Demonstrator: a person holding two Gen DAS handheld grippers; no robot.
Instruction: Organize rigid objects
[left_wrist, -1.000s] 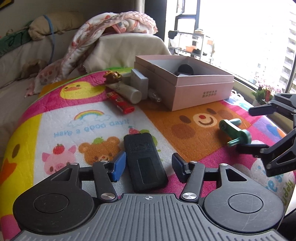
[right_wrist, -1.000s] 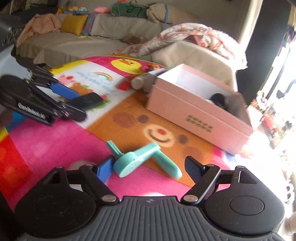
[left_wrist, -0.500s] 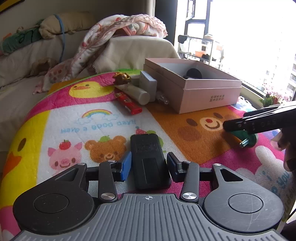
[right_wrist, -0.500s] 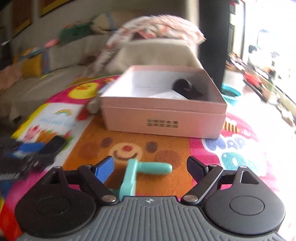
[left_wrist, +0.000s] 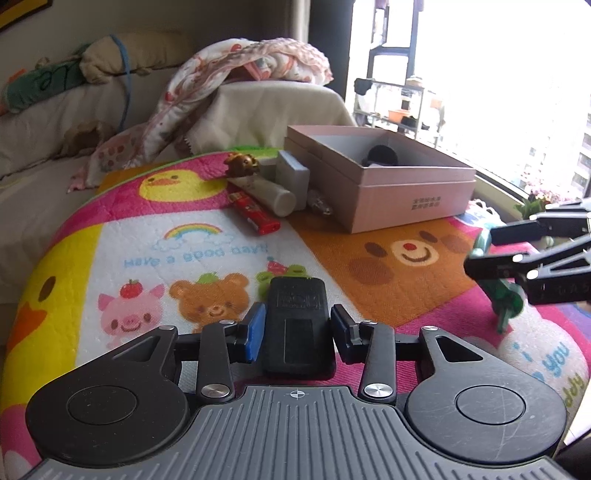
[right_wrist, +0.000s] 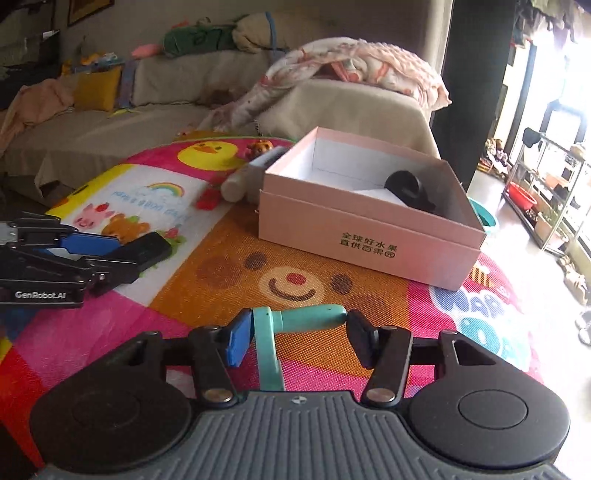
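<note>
A black remote-like device (left_wrist: 295, 325) lies on the cartoon mat between the jaws of my left gripper (left_wrist: 297, 325), which are closing; both pads touch its sides. In the right wrist view, the same gripper (right_wrist: 125, 256) and device (right_wrist: 147, 247) sit at the left. My right gripper (right_wrist: 299, 325) is closing on a teal crank-shaped handle (right_wrist: 310, 319), its pads pressing the disc end and the tip of the handle. In the left wrist view, that gripper (left_wrist: 484, 251) holds the teal handle (left_wrist: 508, 299) tilted above the mat. An open pink box (right_wrist: 362, 243) stands beyond, with a black round object (right_wrist: 406, 184) inside.
Beside the pink box (left_wrist: 406, 199) lie a red lighter (left_wrist: 253, 214), a white bottle (left_wrist: 273, 195), a small grey-blue box (left_wrist: 293, 177) and a brown bear figurine (left_wrist: 242, 164). A sofa with a floral blanket (left_wrist: 236, 74) is behind. The mat's edge drops off at right by the window.
The left jaws have narrowed onto the black device. The right gripper swung round to face the pink box, and its jaws closed on the teal handle, which now stands tilted instead of lying flat.
</note>
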